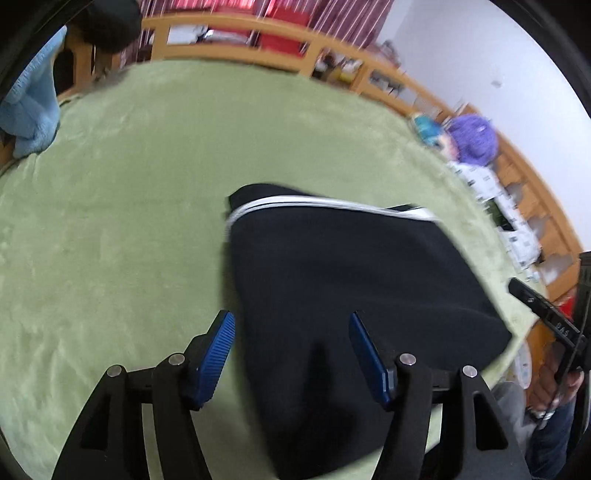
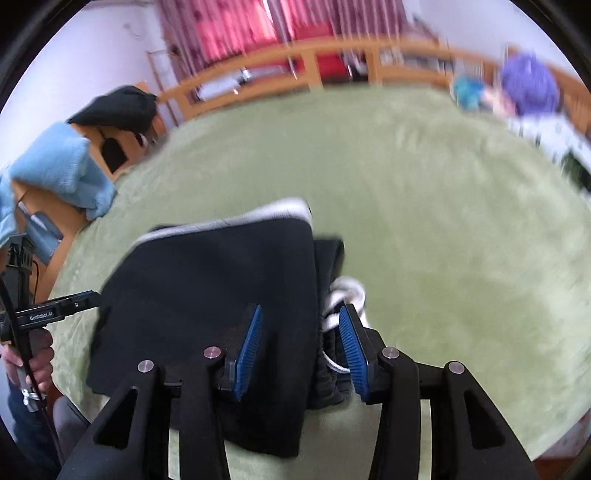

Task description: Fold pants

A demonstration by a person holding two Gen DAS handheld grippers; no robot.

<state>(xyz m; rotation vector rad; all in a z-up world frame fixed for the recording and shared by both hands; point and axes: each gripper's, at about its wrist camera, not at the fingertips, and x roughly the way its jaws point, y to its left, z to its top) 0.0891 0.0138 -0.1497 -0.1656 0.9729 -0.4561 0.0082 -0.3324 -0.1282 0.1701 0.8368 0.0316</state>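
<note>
Black pants [image 1: 351,280] with a white stripe along their far edge lie folded into a compact stack on a green blanket [image 1: 129,206]. My left gripper [image 1: 291,326] hovers open over the stack's near left edge, with cloth below the gap and neither blue pad pressing on it. In the right wrist view the same pants [image 2: 207,280] show a bunched waistband and a white drawstring [image 2: 345,291] on their right side. My right gripper [image 2: 301,326] stands open over that edge, the drawstring just inside its right finger. Each gripper also shows at the side of the other's view.
A wooden rail [image 1: 258,31] runs round the far side of the bed. A light blue fleece [image 2: 62,173] hangs over furniture at the left. Purple [image 2: 530,85] and teal plush toys sit at the far right. A person's hand [image 2: 33,365] holds the left tool.
</note>
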